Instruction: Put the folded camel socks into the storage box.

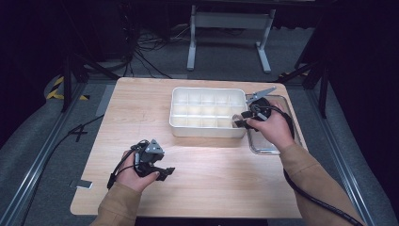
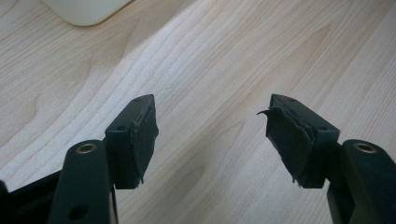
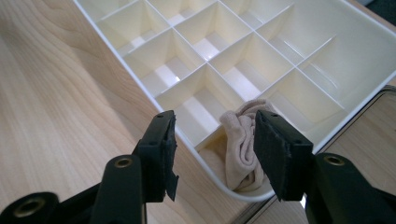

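Note:
A white box (image 1: 207, 134) split into many small compartments stands on the wooden table. A bunched beige sock (image 3: 240, 144) lies in the near right corner compartment of the white box (image 3: 140, 60). My right gripper (image 3: 215, 149) hangs open just above that corner, its pads (image 3: 273, 154) clear of the sock. In the high view the right gripper (image 1: 241, 119) sits at the box's right end. My left gripper (image 1: 163, 173) rests low over bare wood near the front left, open with nothing between its pads (image 2: 142, 140).
A clear tray (image 1: 263, 148) stands against the divided box's right side, under my right hand. Beyond the table's far edge are cables and a white frame (image 1: 229, 21) on the grey floor. Bare tabletop (image 1: 221, 174) lies between my hands.

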